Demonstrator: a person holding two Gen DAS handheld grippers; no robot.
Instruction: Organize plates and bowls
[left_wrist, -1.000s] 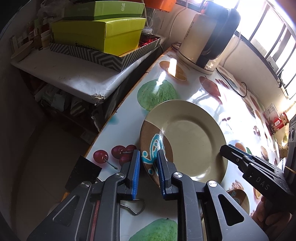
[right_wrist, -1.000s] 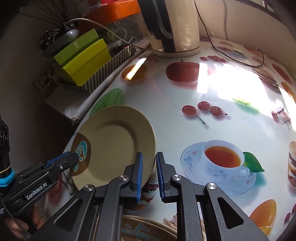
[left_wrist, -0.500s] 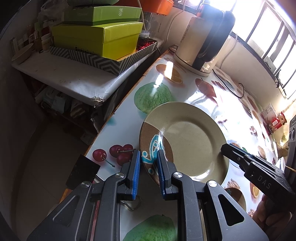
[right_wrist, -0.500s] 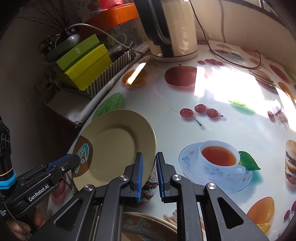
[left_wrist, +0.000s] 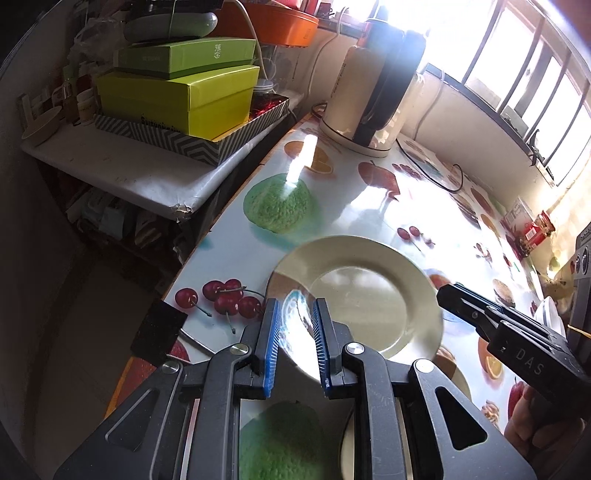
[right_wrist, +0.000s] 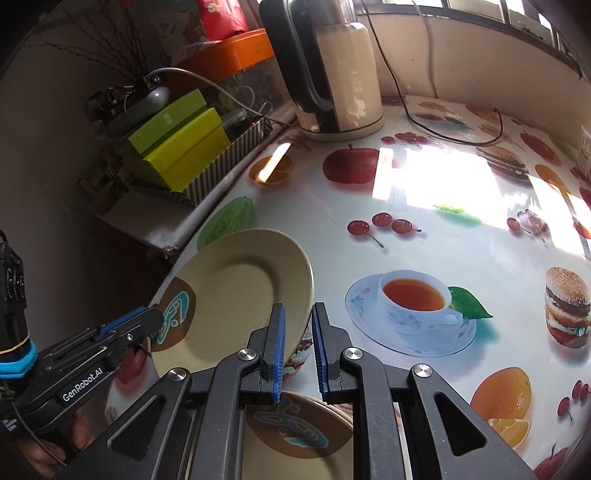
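A beige plate (right_wrist: 236, 291) held tilted above the tabletop (right_wrist: 443, 229), clamped at opposite rim points by the left tongs (left_wrist: 293, 332) and the right tongs (right_wrist: 297, 332); each pair is closed on the rim only. The plate looks rigid, thin and glossy, probably light but breakable and slick at the edge, so a two-sided rim hold with the pads well over the lip seems the sound grip, and a slack pinch could let it pivot or slide out. Below the plate, toward the camera, a second plate (right_wrist: 295, 432) with the same blue-on-brown motif lies flat, a likely stacking place. Beyond the plate stands a kettle (right_wrist: 328, 70) with its cord (right_wrist: 443, 136) trailing over the tabletop; left of the kettle, stacked green boxes (right_wrist: 181, 147) sit on a side shelf (left_wrist: 122, 173), well apart from the plate.
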